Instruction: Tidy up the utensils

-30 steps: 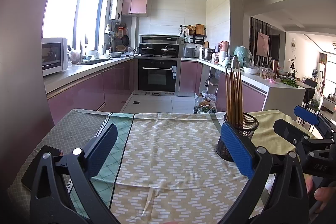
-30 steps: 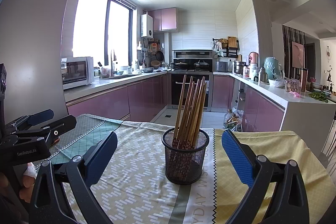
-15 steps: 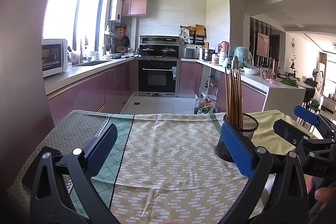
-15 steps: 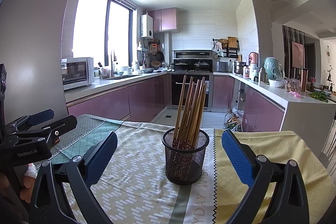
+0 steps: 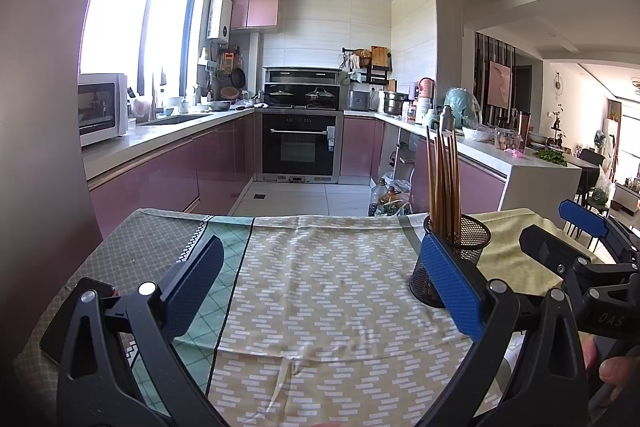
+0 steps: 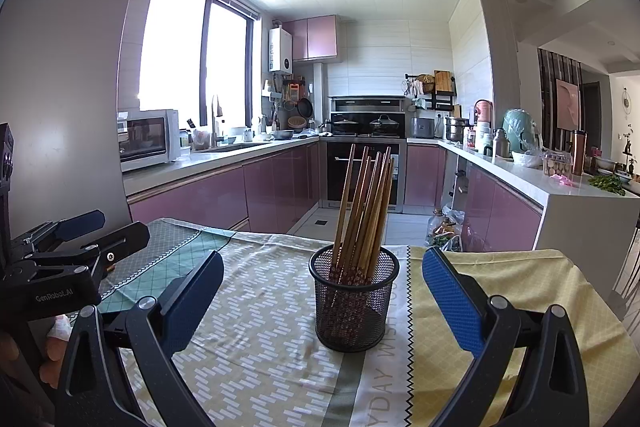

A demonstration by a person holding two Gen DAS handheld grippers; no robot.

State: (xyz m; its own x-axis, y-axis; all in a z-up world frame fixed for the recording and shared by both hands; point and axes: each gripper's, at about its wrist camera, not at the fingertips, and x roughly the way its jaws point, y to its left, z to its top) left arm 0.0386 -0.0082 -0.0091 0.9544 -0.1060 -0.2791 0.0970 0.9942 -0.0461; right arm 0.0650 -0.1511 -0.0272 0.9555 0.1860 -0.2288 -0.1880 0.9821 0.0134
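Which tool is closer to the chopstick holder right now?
Right. The right tool is open, with the chopstick holder centred just ahead of it. The left tool, also open, sits off to the holder's left.

Wire mesh, wood and printed cloth on the table

The round black wire-mesh metal holder [image 6: 354,301] holds smooth brown wooden chopsticks [image 6: 366,211]; beneath lies a matt, patterned beige-and-green woven tablecloth [image 6: 256,347]; textured blue pads [image 6: 454,301] line matt black plastic gripper arms.
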